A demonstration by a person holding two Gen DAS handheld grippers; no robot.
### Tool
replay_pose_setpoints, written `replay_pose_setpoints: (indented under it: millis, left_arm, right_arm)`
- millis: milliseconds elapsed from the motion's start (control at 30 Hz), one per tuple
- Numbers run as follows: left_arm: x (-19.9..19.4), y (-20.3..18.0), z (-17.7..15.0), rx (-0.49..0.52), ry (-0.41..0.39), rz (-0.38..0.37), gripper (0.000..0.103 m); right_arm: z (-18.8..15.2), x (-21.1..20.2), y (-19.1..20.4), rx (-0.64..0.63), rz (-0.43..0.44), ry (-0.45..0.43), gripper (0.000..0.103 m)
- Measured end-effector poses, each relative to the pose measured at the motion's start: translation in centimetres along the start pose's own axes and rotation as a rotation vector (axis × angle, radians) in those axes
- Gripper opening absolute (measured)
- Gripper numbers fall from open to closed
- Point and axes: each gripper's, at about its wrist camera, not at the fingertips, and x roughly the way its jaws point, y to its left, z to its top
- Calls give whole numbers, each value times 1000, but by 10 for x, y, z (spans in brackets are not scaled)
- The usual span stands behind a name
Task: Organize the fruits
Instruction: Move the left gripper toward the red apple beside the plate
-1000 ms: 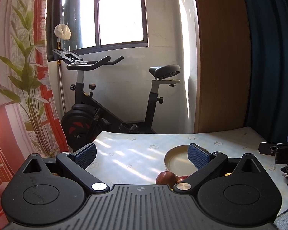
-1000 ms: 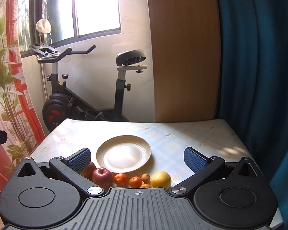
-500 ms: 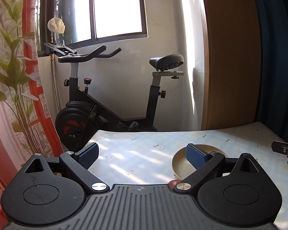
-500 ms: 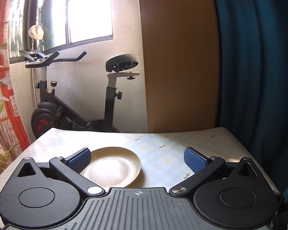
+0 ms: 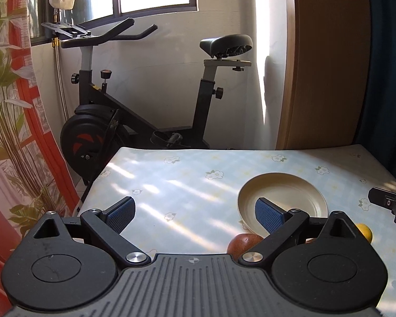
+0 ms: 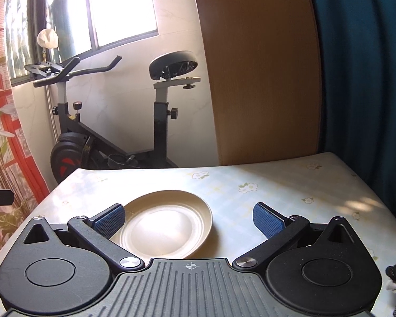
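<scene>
A cream plate (image 5: 281, 198) (image 6: 169, 224) sits empty on the flowered table. In the left wrist view a red apple (image 5: 244, 243) peeks out beside my right finger, and a yellow citrus fruit (image 5: 364, 233) shows past the gripper body at the right. My left gripper (image 5: 195, 212) is open over bare tablecloth, left of the plate, holding nothing. My right gripper (image 6: 188, 218) is open above the plate's near right side, also holding nothing. The fruits are hidden below the gripper body in the right wrist view.
The flowered tablecloth (image 5: 171, 185) ends at a far edge, with an exercise bike (image 5: 134, 121) beyond it. A wooden panel (image 6: 261, 79) and a blue curtain (image 6: 361, 79) stand at the right. The other gripper (image 5: 390, 204) shows at the right edge of the left wrist view.
Both grippers tilted up and came nearer the table. The fruit row dropped out of the right wrist view, and the apple and yellow fruit reappeared in the left wrist view.
</scene>
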Motion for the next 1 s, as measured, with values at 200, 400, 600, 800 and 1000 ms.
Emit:
replay_pose_setpoints:
  millis: [200,400,600,800,1000]
  left_arm:
    - [11,-4,-1,53,18,67,99]
    - [29,-1,-6,36,76,45,99]
    - [47,3,-13,42,142,-7,99]
    - [54,12,-21,-18,201,-68,98]
    - [55,13,-29,-27,243,-92,82]
  right_arm:
    - [-5,22,18,-67,-28,66,103]
    - [-20,34,34,-144,-32,105,103]
    - [-29,48,35,-184,-12,158,102]
    - [-39,59,39,-194,54,231,98]
    - [-40,60,44,-211,102,255,86]
